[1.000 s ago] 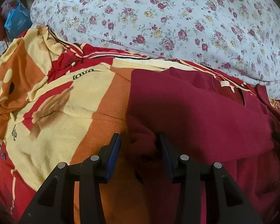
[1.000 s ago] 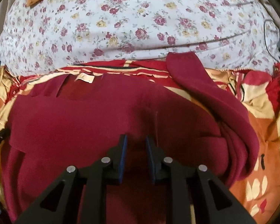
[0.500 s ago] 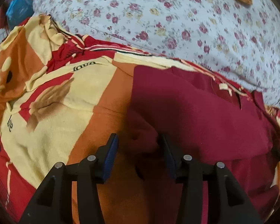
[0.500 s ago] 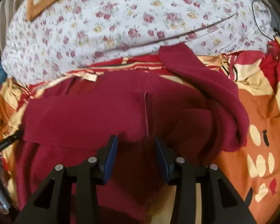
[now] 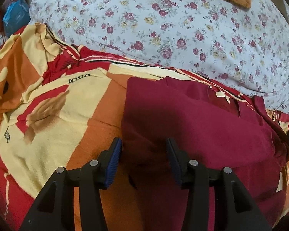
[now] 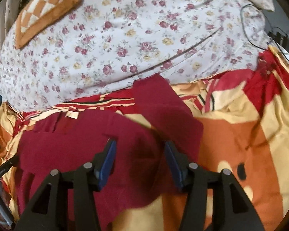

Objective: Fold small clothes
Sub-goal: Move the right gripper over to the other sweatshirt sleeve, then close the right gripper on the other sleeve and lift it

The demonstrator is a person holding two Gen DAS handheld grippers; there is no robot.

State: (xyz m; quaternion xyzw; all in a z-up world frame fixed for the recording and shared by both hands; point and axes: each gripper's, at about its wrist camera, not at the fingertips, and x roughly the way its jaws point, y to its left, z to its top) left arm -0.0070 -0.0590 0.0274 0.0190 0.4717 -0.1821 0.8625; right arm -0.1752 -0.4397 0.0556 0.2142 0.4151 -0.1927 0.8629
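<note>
A maroon top [image 5: 192, 119] lies on the bed with its cream neck label [image 5: 222, 96] facing up. Its left side is folded in to a straight edge. My left gripper [image 5: 142, 148] stands open over that edge's lower corner; a loose lump of fabric lies between the pads, not pinched. In the right wrist view the same top [image 6: 86, 150] shows one sleeve [image 6: 163, 105] reaching up towards the floral sheet. My right gripper [image 6: 139, 150] hovers over the top's right side, its jaws opening, cloth below them but none gripped.
An orange, yellow and red blanket [image 5: 57, 125] covers the bed under the top. Behind it lies a floral sheet [image 5: 163, 28] with a checkered orange cushion [image 6: 46, 9]. Black cables [image 6: 279, 36] run at the far right. A blue bag [image 5: 15, 19] sits far left.
The right jaws went from nearly closed on the cloth to wide apart, and the gripper drew to the right. The left jaws widened a little and let go of the bunched fold.
</note>
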